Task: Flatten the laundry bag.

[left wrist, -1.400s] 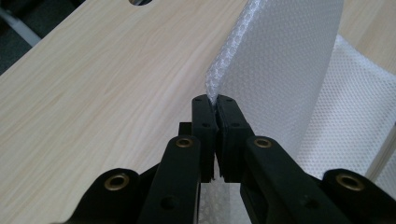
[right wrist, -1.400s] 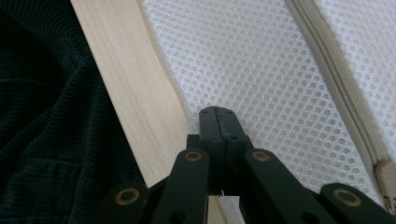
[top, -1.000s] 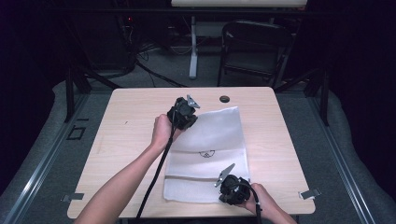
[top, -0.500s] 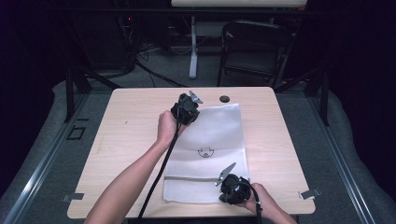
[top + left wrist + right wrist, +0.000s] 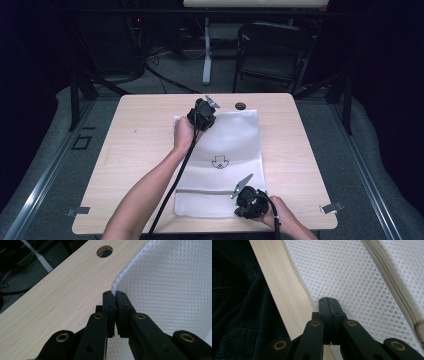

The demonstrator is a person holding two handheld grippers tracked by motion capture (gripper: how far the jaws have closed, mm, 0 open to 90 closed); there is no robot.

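Note:
A white mesh bag (image 5: 230, 145) with a small black logo (image 5: 218, 161) and a beige zipper (image 5: 210, 190) lies flat along the middle of the wooden table (image 5: 145, 135). My left gripper (image 5: 201, 118) is at the bag's far left corner. In the left gripper view the gripper (image 5: 115, 293) is shut on the raised edge of the bag (image 5: 170, 285). My right gripper (image 5: 247, 202) sits at the bag's near right end. In the right gripper view the gripper (image 5: 328, 300) is shut on the mesh (image 5: 342, 272) just inside the table's near edge, with the zipper (image 5: 387, 277) to its right.
A round cable hole (image 5: 240, 105) (image 5: 104, 251) lies in the table just beyond the bag's far edge. Bare wood spreads left and right of the bag. Dark clothing (image 5: 234, 302) hangs below the near edge. A chair (image 5: 272, 50) and stand legs are behind the table.
My left gripper has shifted a little toward the far right with the bag's edge in its jaws. The right gripper has stayed put.

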